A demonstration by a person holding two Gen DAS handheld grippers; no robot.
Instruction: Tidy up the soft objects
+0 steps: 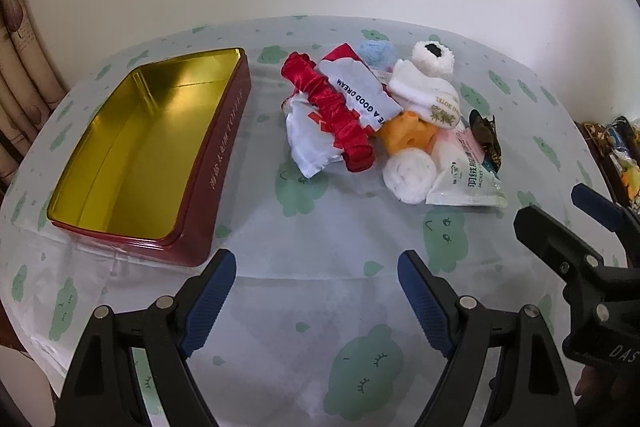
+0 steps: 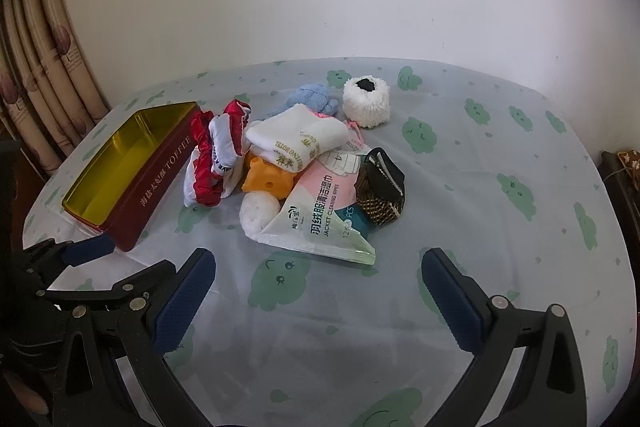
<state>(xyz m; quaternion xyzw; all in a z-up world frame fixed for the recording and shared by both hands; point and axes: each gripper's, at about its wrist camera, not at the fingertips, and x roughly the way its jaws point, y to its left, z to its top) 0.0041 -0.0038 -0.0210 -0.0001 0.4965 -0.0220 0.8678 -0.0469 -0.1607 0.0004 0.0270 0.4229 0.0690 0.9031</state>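
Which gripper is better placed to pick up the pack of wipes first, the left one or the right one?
Probably the right. The wipes pack lies just ahead of the open right gripper, at the near edge of the pile. The open left gripper sits nearer the tin, with the pack off to its right.

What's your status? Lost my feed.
Left tongs open, right tongs open, both empty. Soft pile untouched beside empty tin. Nothing blocking.

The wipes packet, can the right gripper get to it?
Probably yes. The wipes packet lies at the pile's near edge, only bare tablecloth before the open right gripper.
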